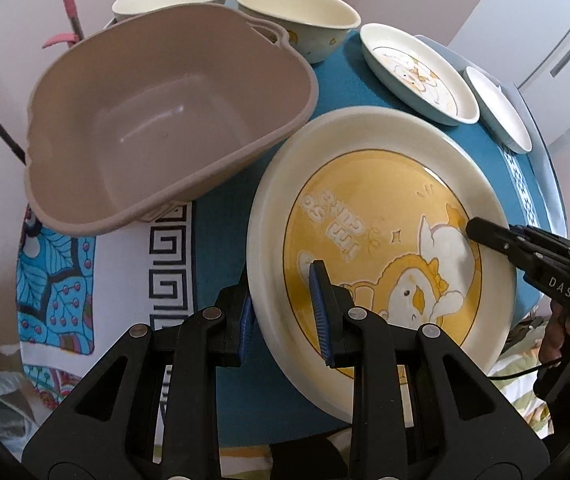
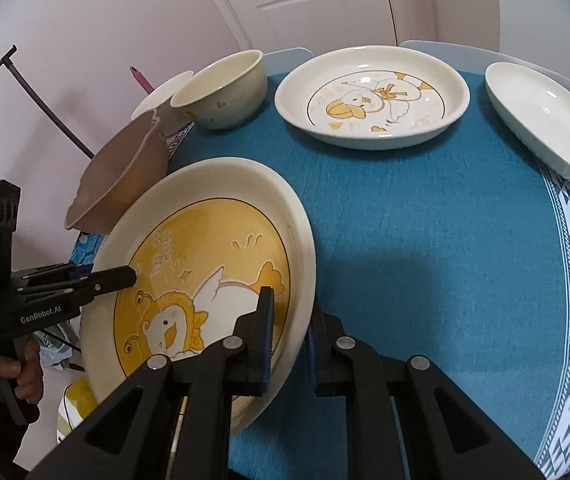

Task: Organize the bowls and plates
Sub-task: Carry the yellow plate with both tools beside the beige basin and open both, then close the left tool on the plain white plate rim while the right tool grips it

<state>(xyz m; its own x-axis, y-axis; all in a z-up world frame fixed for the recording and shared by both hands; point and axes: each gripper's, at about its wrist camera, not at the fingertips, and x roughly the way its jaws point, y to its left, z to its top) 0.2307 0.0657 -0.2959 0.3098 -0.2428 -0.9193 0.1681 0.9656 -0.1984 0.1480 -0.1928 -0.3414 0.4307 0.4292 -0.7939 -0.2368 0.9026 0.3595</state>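
Large yellow cartoon plate held tilted above the worktop by both grippers, filling the near-left area. Beige plastic basin sits just beside its far-left rim, little gap between. Two cream bowls crowd behind the basin. White duck-print plate and plain white oval dish take the far and right edge. Blue cloth stretch at centre-right is open, wide passage there.
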